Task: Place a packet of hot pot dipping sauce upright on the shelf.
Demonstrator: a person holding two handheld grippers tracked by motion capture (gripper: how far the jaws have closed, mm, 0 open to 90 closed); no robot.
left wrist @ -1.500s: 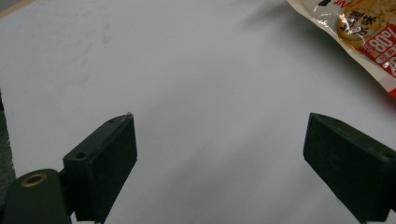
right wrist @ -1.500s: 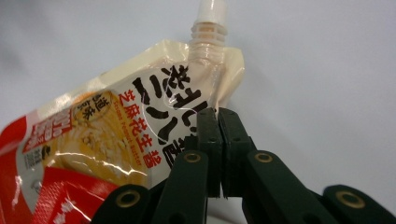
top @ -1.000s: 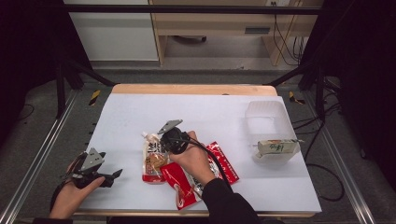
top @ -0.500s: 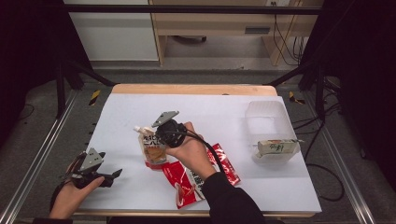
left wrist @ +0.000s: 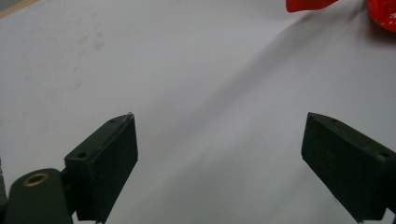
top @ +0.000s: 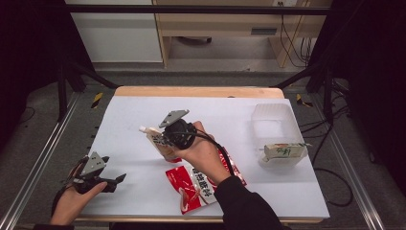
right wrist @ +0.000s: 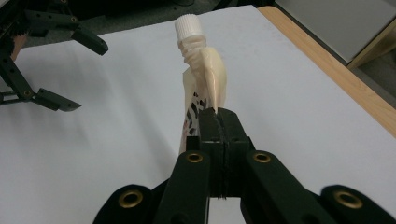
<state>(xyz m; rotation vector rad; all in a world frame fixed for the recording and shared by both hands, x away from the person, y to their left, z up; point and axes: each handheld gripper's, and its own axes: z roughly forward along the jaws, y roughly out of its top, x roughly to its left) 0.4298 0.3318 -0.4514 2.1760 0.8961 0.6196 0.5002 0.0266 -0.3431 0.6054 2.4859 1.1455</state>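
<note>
Trouble could start with how little of the cream-coloured soft pouch with a white screw cap [right wrist: 201, 79] is actually caught. In the right gripper view the two black jaws of the right gripper [right wrist: 217, 122] are pressed together on one thin side seam of the pouch, and the rest of the body with its cap sticks out beyond the tips. From the high view the pouch [top: 154, 139] hangs near the middle of the white table [top: 230, 115], off the surface, just far-left of the red foil snack packets with white lettering [top: 195, 184] that lie at the near edge under the person's wrist.

A seam that thin could slide out of the pads if the hand swings or tilts quickly, and I judge the filled body would pull it down on one side. If it drops, it lands on or beside the red packets and may knock them about.

The clear plastic tub [top: 274, 122] stands well to the right with a green-and-white carton [top: 282, 152] lying at its near side. If the pouch is meant for that tub, the carry crosses half the table, which is plenty of room for a slip, and the carton could get bumped on the way in.

The left gripper [top: 115, 180] rests at the near left corner, jaws spread wide and empty, too far off to catch anything.
</note>
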